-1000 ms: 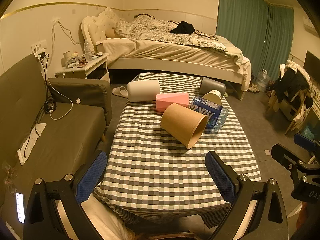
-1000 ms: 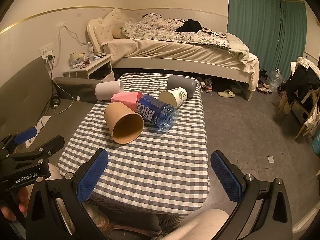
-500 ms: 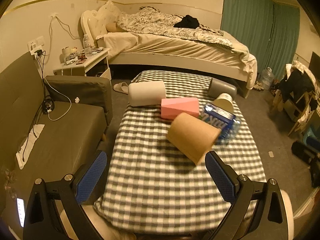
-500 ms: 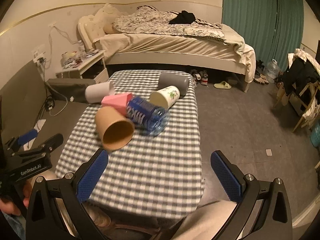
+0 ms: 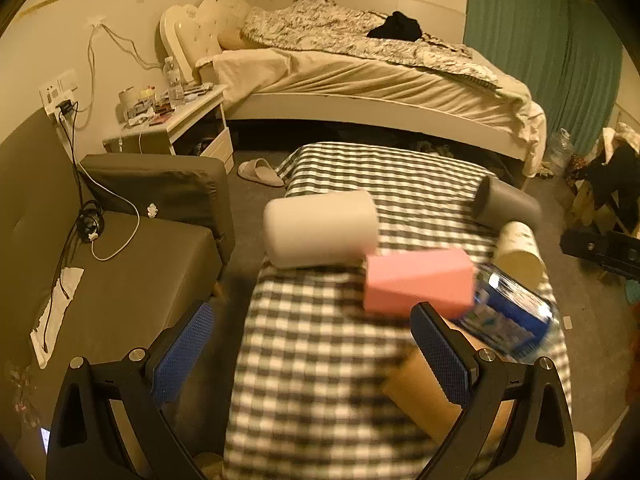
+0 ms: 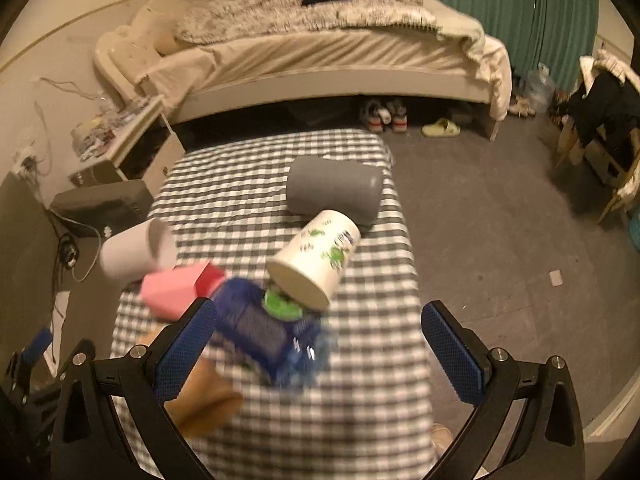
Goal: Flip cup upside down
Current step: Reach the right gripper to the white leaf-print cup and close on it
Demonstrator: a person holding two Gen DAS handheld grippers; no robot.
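Several cups lie on their sides on a checked table (image 5: pixel 320 360) (image 6: pixel 360 380). A brown paper cup (image 5: pixel 420 392) (image 6: pixel 204 396) lies nearest, partly hidden behind gripper fingers in both views. A white cup (image 5: pixel 320 228) (image 6: pixel 136 252), a grey cup (image 5: pixel 504 204) (image 6: pixel 332 190) and a white cup with green print (image 5: pixel 518 248) (image 6: pixel 316 260) lie further back. My left gripper (image 5: pixel 312 348) is open above the table's near left part. My right gripper (image 6: pixel 318 348) is open over a blue bottle (image 6: pixel 260 332).
A pink box (image 5: pixel 416 284) (image 6: pixel 176 292) and the blue-labelled bottle (image 5: pixel 508 320) lie among the cups. A dark sofa (image 5: pixel 120 272) stands left of the table. A bed (image 5: pixel 360 76) is behind, a nightstand (image 5: pixel 172 124) at its left, and a chair with clothes (image 6: pixel 604 120) at right.
Both grippers have moved forward and lower toward the table, so the cups appear larger and nearer. The views are blurred by the motion. Both stay open.
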